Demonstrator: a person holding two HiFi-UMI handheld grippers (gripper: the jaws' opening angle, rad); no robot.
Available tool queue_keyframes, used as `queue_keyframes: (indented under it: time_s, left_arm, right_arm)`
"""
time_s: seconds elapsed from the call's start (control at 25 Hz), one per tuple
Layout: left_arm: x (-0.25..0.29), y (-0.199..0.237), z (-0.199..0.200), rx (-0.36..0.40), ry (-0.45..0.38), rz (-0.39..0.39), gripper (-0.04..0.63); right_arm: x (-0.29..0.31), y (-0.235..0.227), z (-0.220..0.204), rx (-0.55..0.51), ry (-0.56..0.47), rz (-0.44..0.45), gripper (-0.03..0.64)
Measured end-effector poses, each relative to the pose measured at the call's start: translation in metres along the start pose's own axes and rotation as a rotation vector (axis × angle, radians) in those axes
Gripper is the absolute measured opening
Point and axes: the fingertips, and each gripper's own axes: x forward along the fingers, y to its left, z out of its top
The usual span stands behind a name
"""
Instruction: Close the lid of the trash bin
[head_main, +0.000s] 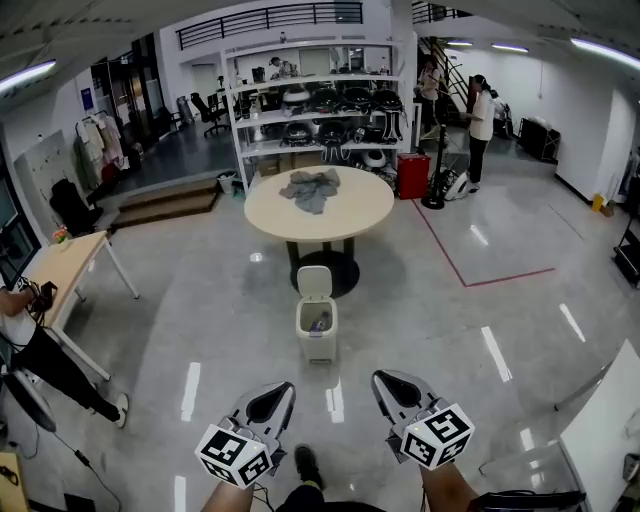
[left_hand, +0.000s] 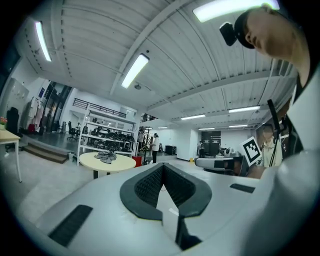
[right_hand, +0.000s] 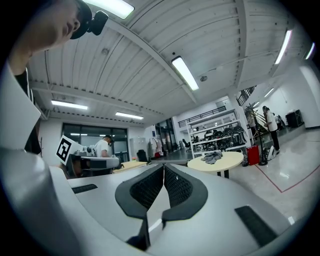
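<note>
In the head view a small white trash bin (head_main: 317, 331) stands on the glossy floor in front of a round table (head_main: 322, 211). Its lid (head_main: 314, 282) is raised upright and something dark lies inside. My left gripper (head_main: 284, 389) and right gripper (head_main: 381, 381) hover low in the view, side by side, well short of the bin, and both point toward it. Each is shut with nothing between the jaws. The left gripper (left_hand: 161, 166) and right gripper (right_hand: 164, 166) views look up across the room, and the bin is out of sight in both.
A grey cloth (head_main: 311, 188) lies on the round table. Behind it stand a shelving rack (head_main: 315, 110) and a red box (head_main: 412, 175). A desk (head_main: 62, 266) and a seated person (head_main: 22, 335) are at the left. People (head_main: 481, 116) stand at the back right. A white tabletop (head_main: 607, 428) juts in at the right.
</note>
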Motion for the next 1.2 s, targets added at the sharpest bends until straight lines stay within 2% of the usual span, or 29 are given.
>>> queue_keyframes:
  time_s: [0.28,0.64,0.92,1.2]
  left_arm:
    - [0.050,0.076,0.009,-0.012,-0.031,-0.034,0.000]
    - [0.102,0.169,0.033,-0.020,-0.053,-0.142,0.000]
    - [0.131,0.222,0.032,-0.037,-0.040,-0.120,0.000]
    - [0.182,0.260,0.028,-0.041,-0.024,-0.104,0.000]
  right_arm:
    - [0.082,-0.029,0.011,-0.037,-0.007,-0.033,0.011]
    - [0.198,-0.057,0.021,-0.039,0.009,-0.060,0.011]
    - [0.254,-0.071,0.016,-0.014,0.039,-0.062,0.011]
    - [0.307,-0.119,0.016,0.007,0.034,-0.044,0.011]
